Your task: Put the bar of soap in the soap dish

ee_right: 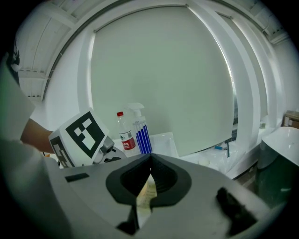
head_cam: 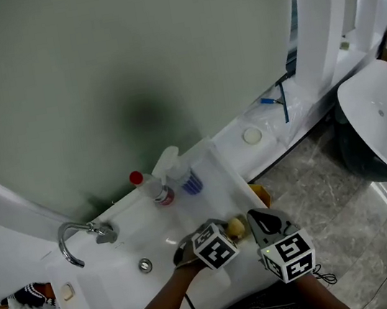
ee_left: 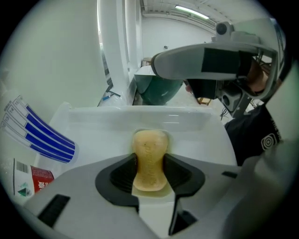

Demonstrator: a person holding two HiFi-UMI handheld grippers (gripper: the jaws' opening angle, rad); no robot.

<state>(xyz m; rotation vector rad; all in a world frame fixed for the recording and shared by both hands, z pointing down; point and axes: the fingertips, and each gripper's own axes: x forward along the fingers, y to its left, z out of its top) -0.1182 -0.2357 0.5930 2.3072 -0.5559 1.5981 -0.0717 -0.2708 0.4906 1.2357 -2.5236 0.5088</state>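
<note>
**Head view.** Low in the frame, right of centre, the left gripper [head_cam: 229,233] pointed steeply down over the right end of the white sink top [head_cam: 211,176]. The yellowish bar of soap [head_cam: 236,227] was at its tip. The right gripper [head_cam: 255,219] sat just beside it on the right. A faucet [head_cam: 76,241] stood at the left edge of the basin. A red-capped bottle [head_cam: 149,186] and a spray bottle [head_cam: 174,168] stood behind the grippers, toward the frame's centre. A small orange thing [head_cam: 258,192] lay at the sink top's right edge, and I could not tell what it was.

**Left gripper view.** The left gripper [ee_left: 150,163] was clenched on the bar of soap [ee_left: 150,149], with both dark pads pressed to its sides. The soap stood on end at frame centre, over the white surface. A faint clear rim showed round its far end and may have been the soap dish, though that was not certain. The right gripper [ee_left: 163,63] hung across the upper right.

**Right gripper view.** The right gripper [ee_right: 149,161] had its jaws drawn together at the tips and gripped nothing. A pale yellow sliver showed through the gap below them. The left gripper's marker cube [ee_right: 81,135] filled the left of the frame.

The step in hand looked like the placing of the soap. The next move would call for lowering the bar until it was seated in the dish, then easing the left jaws apart without tipping it.
</note>
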